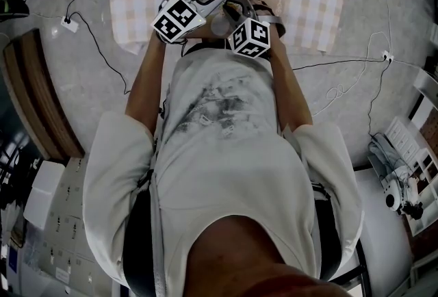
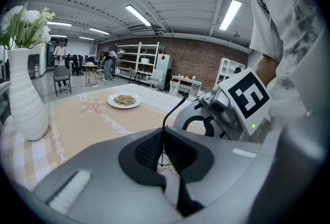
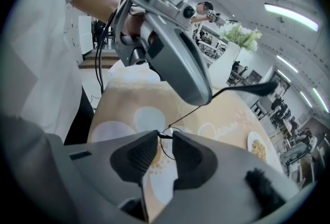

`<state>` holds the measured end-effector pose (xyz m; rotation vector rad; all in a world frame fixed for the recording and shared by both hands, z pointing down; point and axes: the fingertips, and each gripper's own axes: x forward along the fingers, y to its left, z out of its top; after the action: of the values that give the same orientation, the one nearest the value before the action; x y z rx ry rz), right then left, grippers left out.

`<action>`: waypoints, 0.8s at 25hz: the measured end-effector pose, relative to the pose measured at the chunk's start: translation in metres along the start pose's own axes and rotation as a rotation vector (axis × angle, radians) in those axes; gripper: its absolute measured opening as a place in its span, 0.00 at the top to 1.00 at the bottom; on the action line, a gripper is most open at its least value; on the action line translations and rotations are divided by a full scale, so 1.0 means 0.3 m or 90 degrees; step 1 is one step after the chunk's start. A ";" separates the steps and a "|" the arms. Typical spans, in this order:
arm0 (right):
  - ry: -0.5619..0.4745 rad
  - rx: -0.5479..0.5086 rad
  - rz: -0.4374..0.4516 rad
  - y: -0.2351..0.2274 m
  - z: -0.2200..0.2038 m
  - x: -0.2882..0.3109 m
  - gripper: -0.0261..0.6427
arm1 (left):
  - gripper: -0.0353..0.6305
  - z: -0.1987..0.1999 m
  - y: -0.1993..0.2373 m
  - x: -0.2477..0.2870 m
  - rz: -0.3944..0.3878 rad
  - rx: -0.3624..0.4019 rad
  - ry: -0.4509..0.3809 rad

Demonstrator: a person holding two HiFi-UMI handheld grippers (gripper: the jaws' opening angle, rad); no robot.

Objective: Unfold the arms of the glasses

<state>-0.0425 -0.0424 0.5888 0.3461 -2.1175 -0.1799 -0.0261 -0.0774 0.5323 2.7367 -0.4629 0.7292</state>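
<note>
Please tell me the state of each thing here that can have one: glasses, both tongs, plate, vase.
glasses: held in the air, one arm swung out
left tongs: shut on that arm
right tongs: apart, the glasses between them
plate: holds food
vase: upright, holds white flowers

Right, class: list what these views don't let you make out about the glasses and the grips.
1. Right gripper view: whether the right gripper presses the rim of the glasses; too small.
2. Left gripper view: the left gripper holds one thin arm; its own body hides the lenses.
3. Head view: both grippers cover the glasses.
</note>
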 end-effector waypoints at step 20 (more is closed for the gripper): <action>-0.046 0.041 -0.049 -0.044 0.039 -0.068 0.89 | 0.92 -0.011 0.011 -0.011 0.017 0.014 0.001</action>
<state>-0.0398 -0.0488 0.5626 0.4657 -2.1858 -0.1711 -0.0314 -0.0786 0.5339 2.7548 -0.4942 0.7463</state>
